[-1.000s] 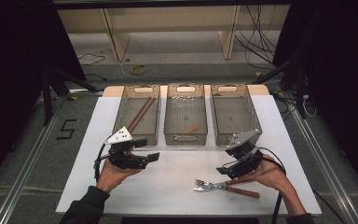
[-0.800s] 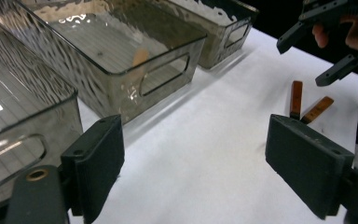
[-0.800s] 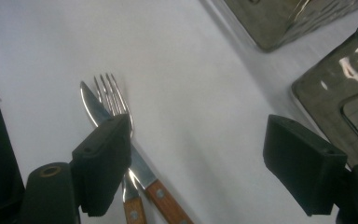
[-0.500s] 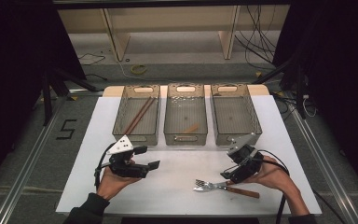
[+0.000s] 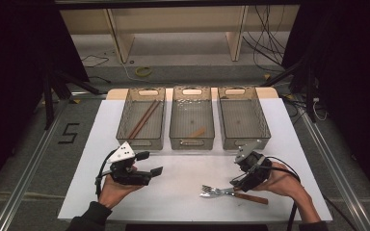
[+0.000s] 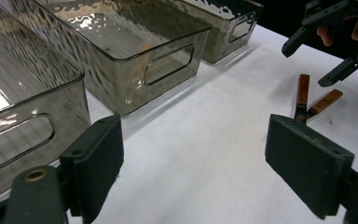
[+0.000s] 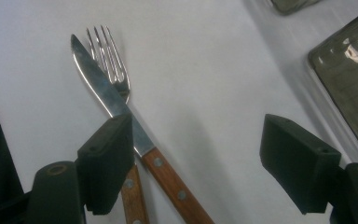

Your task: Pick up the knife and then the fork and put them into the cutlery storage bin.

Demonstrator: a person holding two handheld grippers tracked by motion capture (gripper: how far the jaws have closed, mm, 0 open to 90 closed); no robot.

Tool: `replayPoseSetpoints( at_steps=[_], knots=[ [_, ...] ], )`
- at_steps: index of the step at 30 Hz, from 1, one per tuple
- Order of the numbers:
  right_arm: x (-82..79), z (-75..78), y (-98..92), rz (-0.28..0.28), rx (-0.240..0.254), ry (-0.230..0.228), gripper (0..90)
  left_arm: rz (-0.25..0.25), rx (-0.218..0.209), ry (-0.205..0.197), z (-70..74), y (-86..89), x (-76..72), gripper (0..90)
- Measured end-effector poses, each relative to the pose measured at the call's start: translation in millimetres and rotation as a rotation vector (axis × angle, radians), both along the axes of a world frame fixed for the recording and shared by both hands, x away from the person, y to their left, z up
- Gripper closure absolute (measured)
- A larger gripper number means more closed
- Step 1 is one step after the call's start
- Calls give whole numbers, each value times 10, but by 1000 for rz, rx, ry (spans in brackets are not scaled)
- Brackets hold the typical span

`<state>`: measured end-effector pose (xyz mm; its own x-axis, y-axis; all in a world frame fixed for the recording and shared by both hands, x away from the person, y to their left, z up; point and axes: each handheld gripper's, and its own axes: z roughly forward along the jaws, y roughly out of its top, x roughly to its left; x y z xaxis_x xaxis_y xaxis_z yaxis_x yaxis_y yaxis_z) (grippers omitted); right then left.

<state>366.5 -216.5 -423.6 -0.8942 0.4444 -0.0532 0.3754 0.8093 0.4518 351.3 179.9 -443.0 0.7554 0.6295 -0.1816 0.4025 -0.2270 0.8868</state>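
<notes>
A knife (image 7: 103,88) and a fork (image 7: 107,51) with wooden handles lie crossed on the white table, the knife over the fork; the high view shows the pair (image 5: 221,193) near the front right. My right gripper (image 7: 200,163) hangs open just above the handles, one jaw over the fork handle and the other off to the side. In the high view it (image 5: 235,185) points down-left at the cutlery. My left gripper (image 5: 149,163) is open and holds nothing at the front left, facing right across the table (image 6: 200,168).
Three clear grey bins stand in a row at the back: the left bin (image 5: 142,142) holds chopsticks (image 5: 142,119), the middle bin (image 5: 178,139) a small wooden piece (image 5: 198,132), and the right bin (image 5: 243,118) is bare. Bare white table (image 5: 188,178) separates the grippers.
Both grippers have drawn back a little toward the near edge. The right one has come down closer over the knife and fork.
</notes>
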Motion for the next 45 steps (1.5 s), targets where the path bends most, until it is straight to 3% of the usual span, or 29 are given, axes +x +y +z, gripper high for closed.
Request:
replayPoseSetpoints(
  at_steps=[4,11,20,45],
  knots=[
    [-20,-31,-4,6,-48,-3,284,0,-2,3,-29,12,-16,189],
    [-31,-30,-22,26,-88,-8,317,-5,0,-5,-47,30,-43,189],
    [-27,-104,-35,72,-166,18,363,1,13,-9,-67,60,-63,189],
    [13,-291,-6,187,-279,90,559,5,13,-4,-86,75,-65,189]
  ],
)
